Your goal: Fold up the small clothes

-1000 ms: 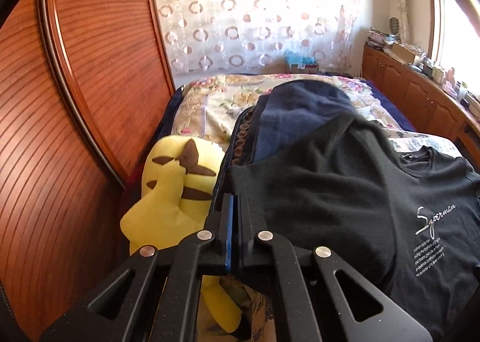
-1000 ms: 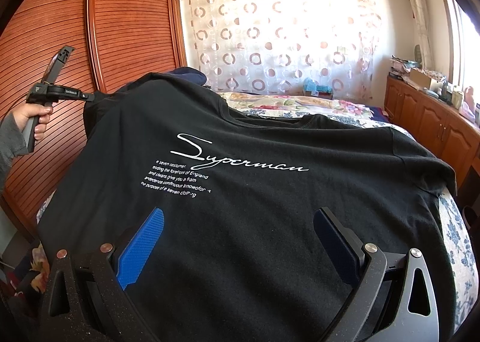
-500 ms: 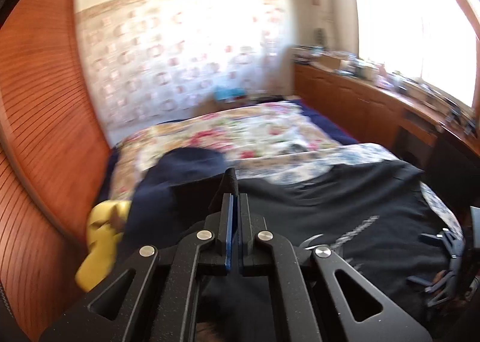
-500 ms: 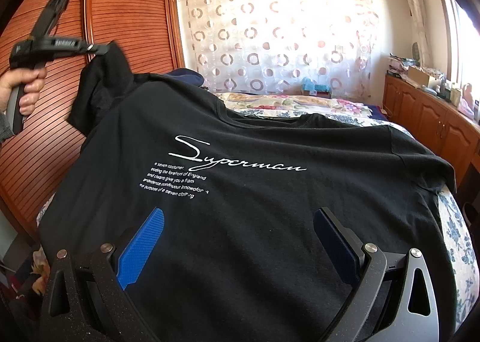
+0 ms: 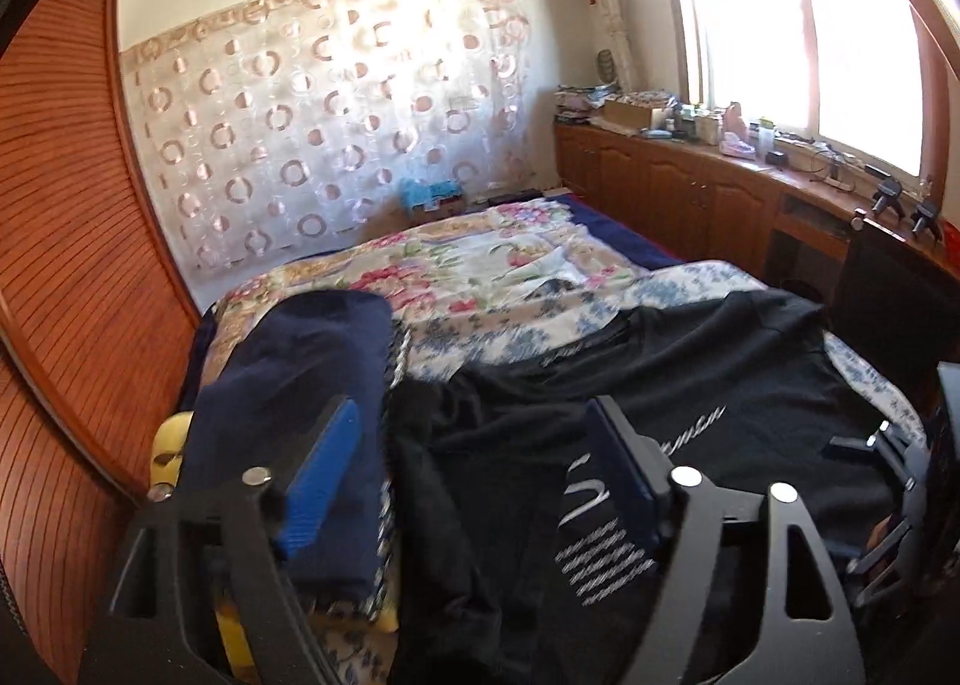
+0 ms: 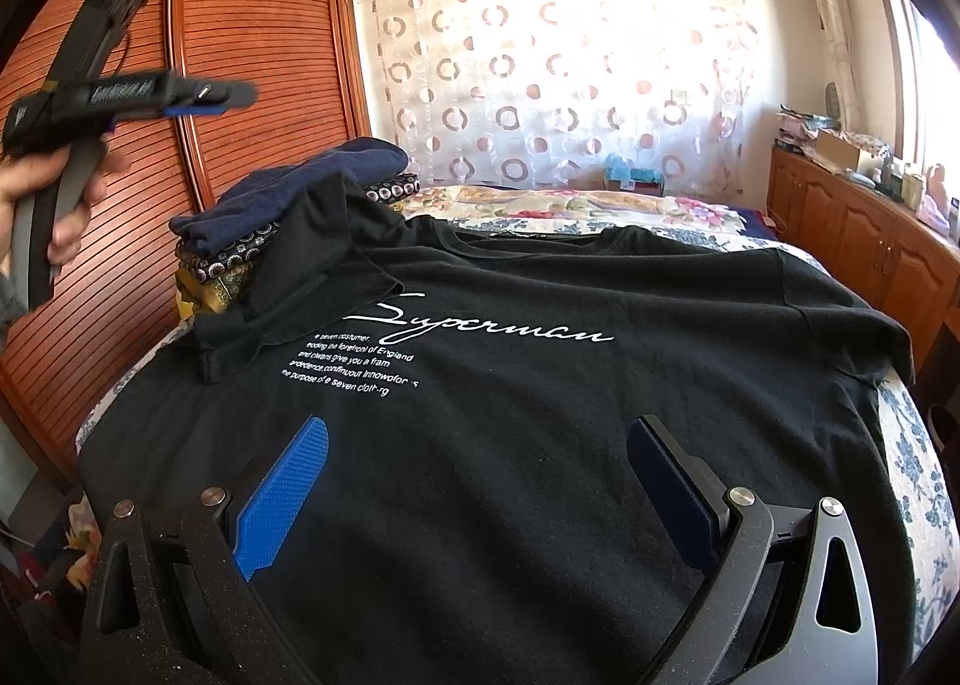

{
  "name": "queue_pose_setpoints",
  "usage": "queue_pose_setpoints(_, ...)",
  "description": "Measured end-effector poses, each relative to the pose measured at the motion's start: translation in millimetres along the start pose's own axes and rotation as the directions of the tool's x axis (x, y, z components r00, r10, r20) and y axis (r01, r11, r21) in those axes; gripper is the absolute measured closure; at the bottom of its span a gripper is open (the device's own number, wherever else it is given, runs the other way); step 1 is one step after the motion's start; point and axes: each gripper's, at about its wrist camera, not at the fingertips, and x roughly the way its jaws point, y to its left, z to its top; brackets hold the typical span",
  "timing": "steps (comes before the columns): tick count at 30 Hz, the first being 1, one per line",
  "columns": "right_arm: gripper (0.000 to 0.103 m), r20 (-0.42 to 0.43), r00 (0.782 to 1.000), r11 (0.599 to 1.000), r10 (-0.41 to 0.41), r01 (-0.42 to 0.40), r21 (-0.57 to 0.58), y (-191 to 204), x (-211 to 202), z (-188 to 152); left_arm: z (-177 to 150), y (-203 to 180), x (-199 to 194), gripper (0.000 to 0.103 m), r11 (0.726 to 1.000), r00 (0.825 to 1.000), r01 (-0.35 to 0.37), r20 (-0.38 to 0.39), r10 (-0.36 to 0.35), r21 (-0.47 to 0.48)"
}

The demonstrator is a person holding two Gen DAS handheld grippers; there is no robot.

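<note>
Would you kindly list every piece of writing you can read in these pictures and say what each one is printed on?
"Superman": white script across the chest of the black T-shirt.
"e seven costumer": first small line beneath it, partly covered by the folded-over sleeve.
"give you a fram", "of England", "the purpose of e seven cloth": fragments of the following lines; the rest is too small to be sure of.
White lettering on the left tongs: blurred, unreadable.
</note>
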Motion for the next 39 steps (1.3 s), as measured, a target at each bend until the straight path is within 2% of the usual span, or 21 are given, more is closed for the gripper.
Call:
queue_pose_setpoints(5, 0.003, -0.009, 1.0, 1.0, 0.004, -0.004, -0.003, -1, 2, 1, -37, 2, 9, 0.023, 0.999, 0.999, -0.008, -0.043, 0.006, -0.032)
queue_pose_setpoints(10, 0.003, -0.023, 1.0, 1.0, 0.018, -0.018, 0.012, -7, 4, 4, -71, -14, 26, 0.023, 0.995, 0.995, 0.046, -0.08, -0.052, -0.085)
queue_pose_setpoints(13, 0.003, -0.038, 0.999, 1.0, 0.017, -0.016, 0.018, -9, 5, 7, -80, -25, 37, 0.023, 0.991, 0.992, 0.07, -0.095, -0.081, -0.116)
queue_pose_setpoints(19, 0.006, -0.02, 0.999, 0.999, -0.039, 0.039, -0.001, -25, -4, 20, -90, -51, 57, 0.024, 0.984, 0.983, 0.109, -0.13, -0.127, -0.142)
queue_pose_setpoints(24, 0.008, -0.019, 0.994, 0.994, -0.105, 0.105, -0.012, -55, -11, 30, -91, -70, 74, 0.023, 0.983, 0.973, 0.134, -0.17, -0.155, -0.129)
queue_pose_setpoints(28, 0.012, -0.03, 0.985, 0.985, -0.173, 0.172, -0.007, -89, -18, 35, -93, -79, 84, 0.023, 0.988, 0.965, 0.127, -0.218, -0.144, -0.089)
queue_pose_setpoints(34, 0.018, -0.102, 0.957, 0.961, -0.273, 0.276, 0.023, -150, -16, 36, -98, -85, 99, 0.023, 0.99, 0.951, 0.124, -0.277, -0.14, -0.073)
queue_pose_setpoints(39, 0.023, -0.179, 0.94, 0.943, -0.291, 0.314, 0.111, -197, -4, 32, -99, -87, 101, 0.021, 0.989, 0.946, 0.127, -0.29, -0.142, -0.071)
